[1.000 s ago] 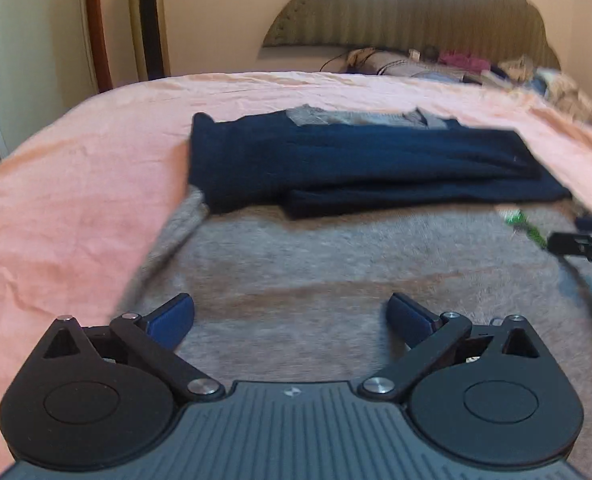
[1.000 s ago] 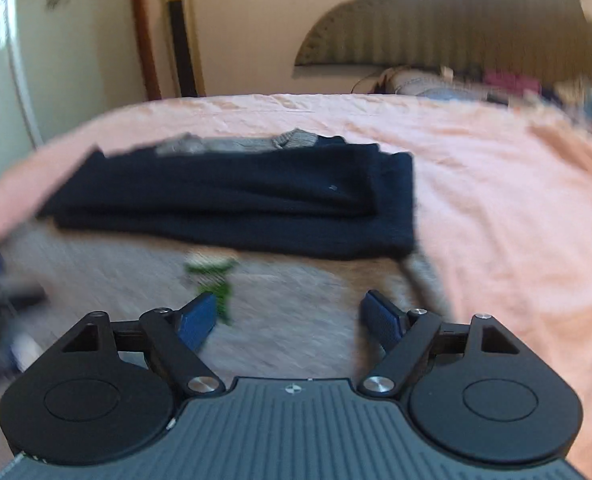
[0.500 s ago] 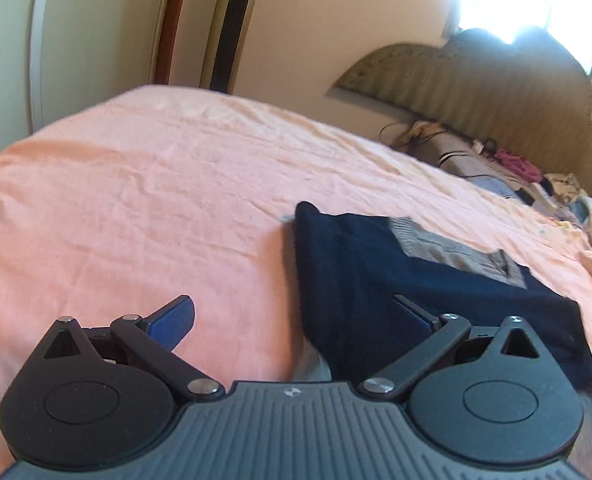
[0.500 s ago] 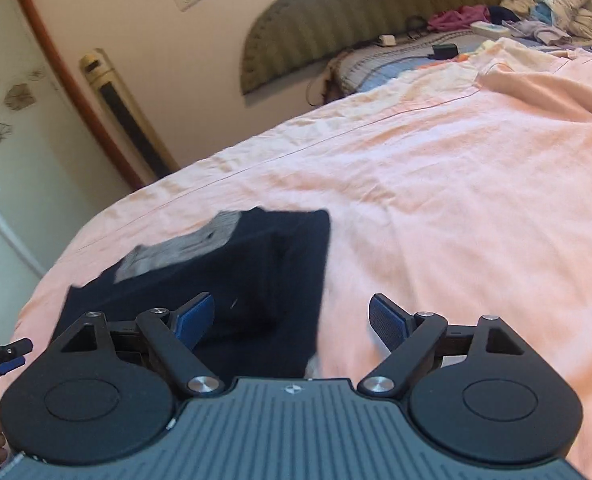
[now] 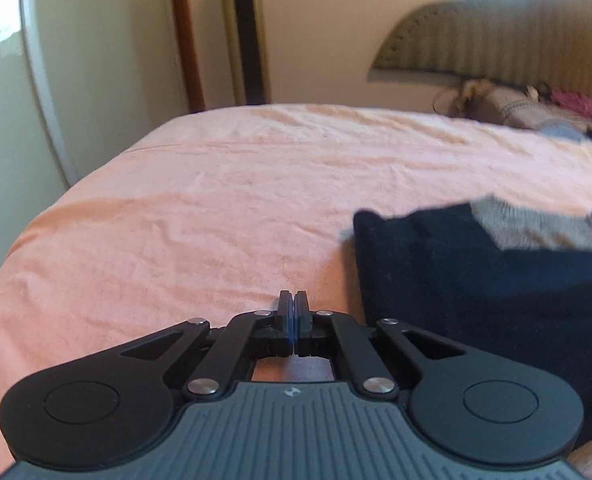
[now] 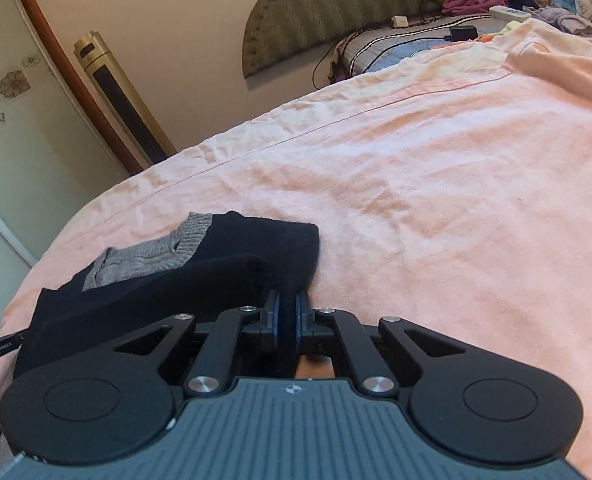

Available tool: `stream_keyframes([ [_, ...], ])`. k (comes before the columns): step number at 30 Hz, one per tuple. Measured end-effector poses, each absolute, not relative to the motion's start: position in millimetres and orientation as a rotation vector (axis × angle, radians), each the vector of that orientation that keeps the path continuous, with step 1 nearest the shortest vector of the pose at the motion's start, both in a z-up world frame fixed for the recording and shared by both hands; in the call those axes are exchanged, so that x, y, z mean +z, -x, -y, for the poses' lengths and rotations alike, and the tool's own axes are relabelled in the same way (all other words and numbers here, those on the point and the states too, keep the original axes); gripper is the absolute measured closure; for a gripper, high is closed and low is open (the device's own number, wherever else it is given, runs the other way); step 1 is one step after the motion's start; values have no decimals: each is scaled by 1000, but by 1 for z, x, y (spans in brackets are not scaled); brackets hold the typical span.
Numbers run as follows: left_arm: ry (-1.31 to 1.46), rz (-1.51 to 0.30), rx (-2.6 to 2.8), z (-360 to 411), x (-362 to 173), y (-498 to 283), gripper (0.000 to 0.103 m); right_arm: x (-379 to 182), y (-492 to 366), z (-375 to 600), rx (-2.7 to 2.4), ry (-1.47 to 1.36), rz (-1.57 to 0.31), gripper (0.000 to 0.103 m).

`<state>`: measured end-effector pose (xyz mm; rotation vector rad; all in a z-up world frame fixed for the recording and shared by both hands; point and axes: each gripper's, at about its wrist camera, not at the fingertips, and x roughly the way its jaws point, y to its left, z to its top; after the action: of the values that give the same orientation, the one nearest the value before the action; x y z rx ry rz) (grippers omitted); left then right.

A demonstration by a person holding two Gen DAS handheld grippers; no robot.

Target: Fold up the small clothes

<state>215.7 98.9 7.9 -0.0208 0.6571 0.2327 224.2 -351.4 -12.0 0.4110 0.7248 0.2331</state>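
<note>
A big bed with a wrinkly pink sheet (image 6: 436,184) fills most of both views, and on it lies a dark blue sweater (image 6: 200,268) with a soft grey collar part (image 6: 144,252) showing on top, folded up into a flat, long bundle near the front edge of the bed. The right gripper (image 6: 287,312) is closing its blue pads on the sweater's near corner, and a fold of dark cloth sits squeezed between them. The left gripper (image 5: 293,308) is closed tight with nothing inside, over bare sheet just beside the sweater's other end (image 5: 476,280).
</note>
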Motion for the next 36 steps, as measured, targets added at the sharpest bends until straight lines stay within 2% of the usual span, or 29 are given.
stream_keyframes([
  [1, 46, -620, 210, -95, 16, -211, 102, -4, -219, 352, 199, -437, -689, 73],
  [2, 66, -585, 163, -88, 22, -206, 101, 4, -212, 351, 196, -449, -636, 62],
  [3, 72, -576, 102, -80, 27, -206, 96, 11, -206, 347, 220, -452, -595, 52],
  [4, 67, -591, 53, -71, 29, -210, 92, 16, -204, 340, 253, -443, -588, 46],
  [5, 60, -623, 44, -63, 29, -217, 74, 18, -204, 332, 278, -428, -596, 31],
  [6, 58, -651, 61, -58, 29, -225, 47, 20, -205, 322, 295, -401, -607, 27],
  [8, 67, -642, 123, -55, 27, -235, 21, 21, -206, 300, 312, -304, -621, 28],
  [9, 64, -630, 160, -57, 25, -239, 21, 19, -205, 294, 309, -274, -620, 28],
  [14, 96, -719, 231, -80, 8, -261, 22, -13, -200, 278, 314, -189, -615, 27],
  [15, 94, -730, 232, -85, 4, -263, 27, -15, -197, 278, 310, -191, -607, 24],
  [17, 95, -719, 220, -88, 0, -264, 29, -15, -197, 281, 299, -222, -602, 20],
  [19, 118, -713, 192, -89, 1, -266, 53, -17, -197, 286, 310, -254, -604, 20],
  [20, 120, -710, 171, -87, 2, -266, 80, -17, -198, 288, 315, -267, -603, 19],
  [21, 117, -717, 129, -83, 4, -268, 97, -18, -197, 289, 318, -278, -601, 19],
  [27, 69, -632, 159, -76, 20, -258, 99, -16, -189, 297, 274, -322, -548, 21],
  [30, 59, -714, 169, -83, 5, -265, 100, -19, -192, 300, 268, -342, -560, 21],
  [32, 6, -681, 169, -78, 0, -260, 99, -19, -194, 297, 273, -327, -573, 19],
  [36, 154, -701, 235, -92, 13, -261, 86, -20, -195, 294, 279, -317, -580, 18],
])
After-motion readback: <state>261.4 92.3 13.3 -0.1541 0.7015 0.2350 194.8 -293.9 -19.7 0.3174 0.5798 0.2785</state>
